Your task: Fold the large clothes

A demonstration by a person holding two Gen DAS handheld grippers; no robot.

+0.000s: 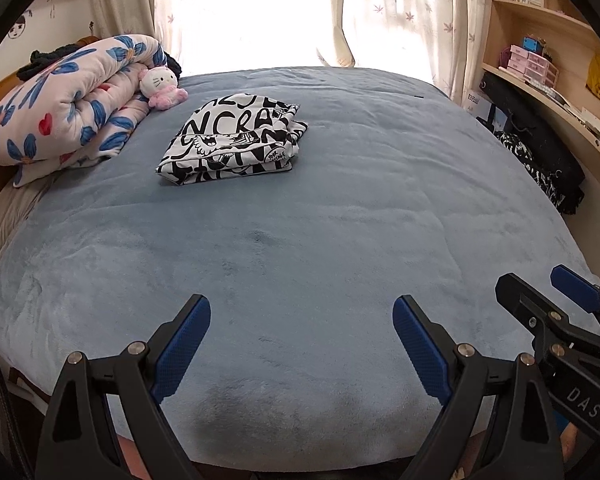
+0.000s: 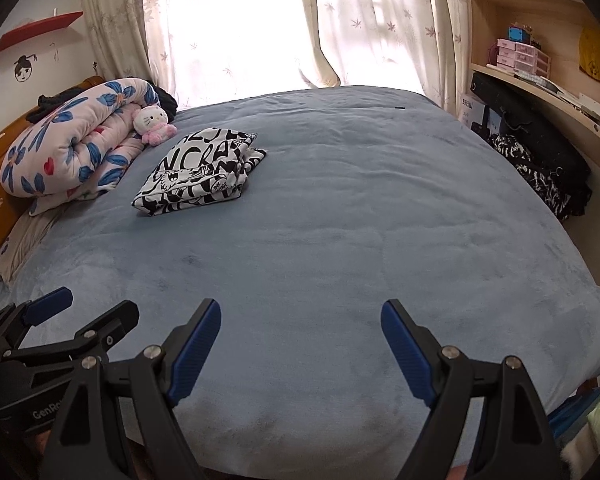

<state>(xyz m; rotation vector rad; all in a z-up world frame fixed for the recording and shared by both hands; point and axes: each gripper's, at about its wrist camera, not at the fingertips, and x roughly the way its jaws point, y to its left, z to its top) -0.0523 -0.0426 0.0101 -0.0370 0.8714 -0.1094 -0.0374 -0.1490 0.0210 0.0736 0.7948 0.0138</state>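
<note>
The left tongs [image 1: 302, 316] and right tongs [image 2: 301, 318] hover side by side over the near edge of the bed [image 1: 340, 220], both spread wide and gripping nothing. Well beyond them, the black-and-white printed garment [image 1: 233, 142] lies folded on the blue bedcover, near a rolled floral quilt [image 1: 64, 100] and a plush cat [image 1: 162, 86].
</note>
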